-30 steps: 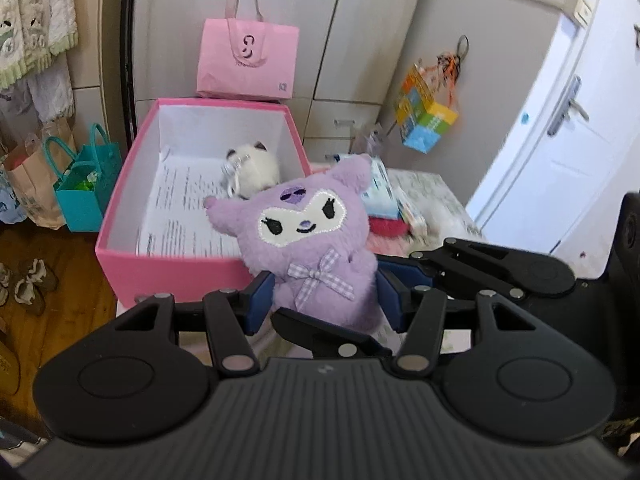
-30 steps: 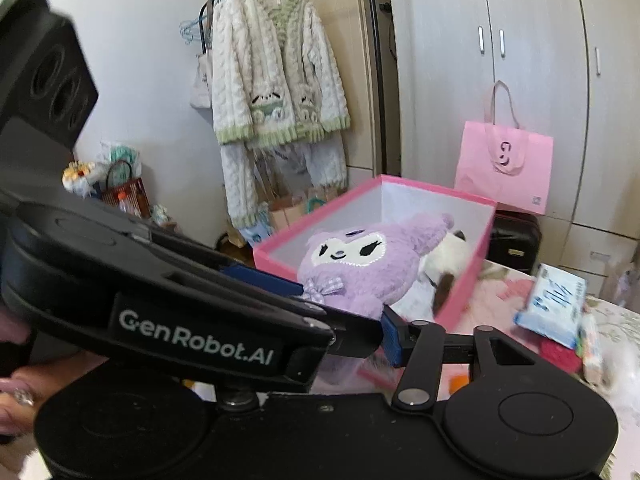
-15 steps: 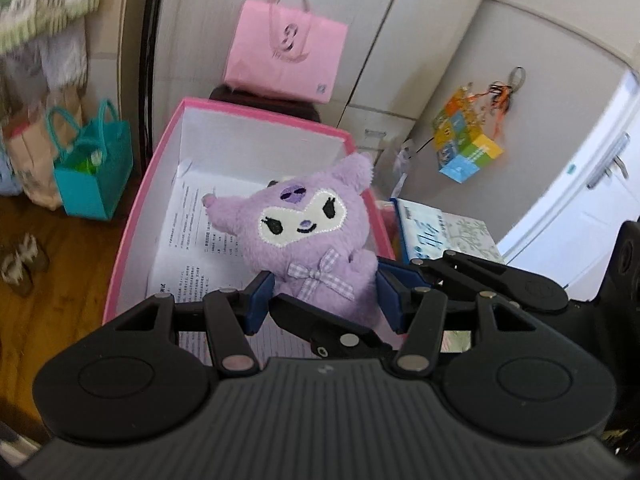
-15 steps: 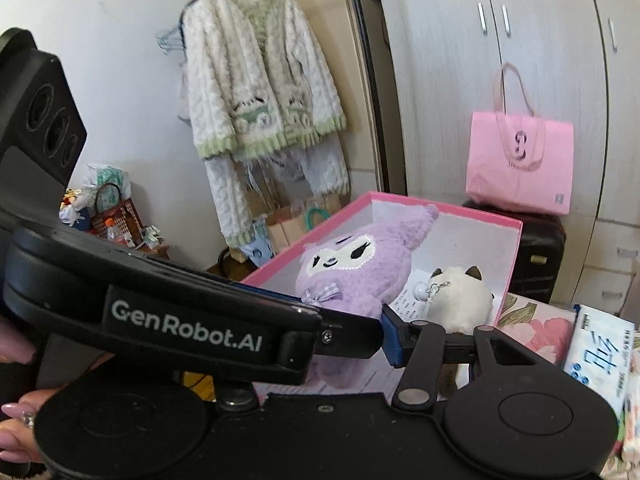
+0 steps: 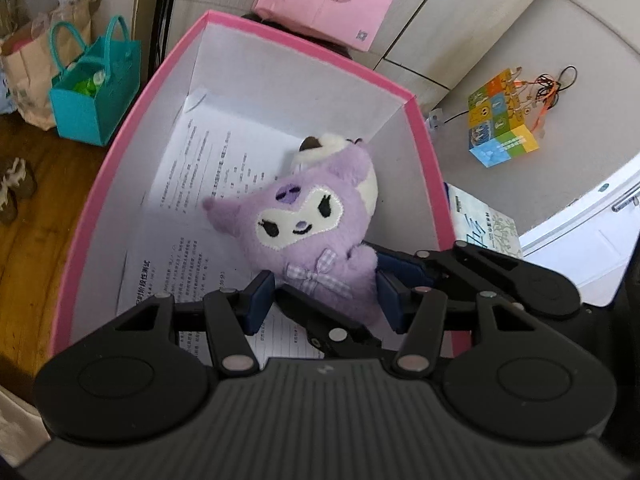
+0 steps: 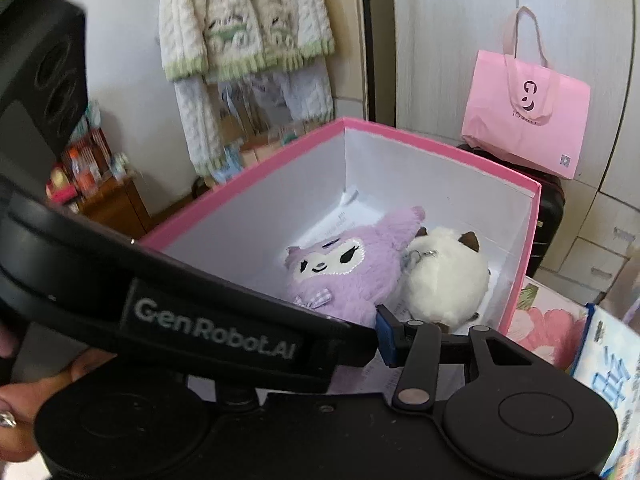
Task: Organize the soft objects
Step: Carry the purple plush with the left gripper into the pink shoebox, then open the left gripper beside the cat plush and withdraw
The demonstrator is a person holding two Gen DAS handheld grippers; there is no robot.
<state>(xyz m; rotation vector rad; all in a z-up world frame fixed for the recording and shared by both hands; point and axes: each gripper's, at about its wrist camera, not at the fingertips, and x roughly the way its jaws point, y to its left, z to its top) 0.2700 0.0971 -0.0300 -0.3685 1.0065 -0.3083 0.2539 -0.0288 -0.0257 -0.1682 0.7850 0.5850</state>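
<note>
Purple plush [image 5: 316,236] between left fingers [image 5: 260,300]

Storage box [image 5: 424,128] open-topped, printed paper sheets [image 5: 200,184] flat on its floor. Kuromi plush [image 5: 304,232] inside the box over the sheets, head toward the far wall, lower body between the left gripper [image 5: 324,300] pads. Cat plush [image 6: 444,276] in the box too, touching the Kuromi plush, on its right in the right wrist view, behind it in the left wrist view. Right gripper [image 6: 360,332] at the box's near edge, jaws closing, just beside the Kuromi plush's lower body; contact unclear. Tote bag [image 6: 524,120] behind the box, on a suitcase [image 6: 550,208]. Small handled bag [image 5: 96,92] on the floor left of the box. Tissue pack [image 5: 484,228] right of the box. Cardigan [image 6: 240,28] hangs behind the box, to its left.
</note>
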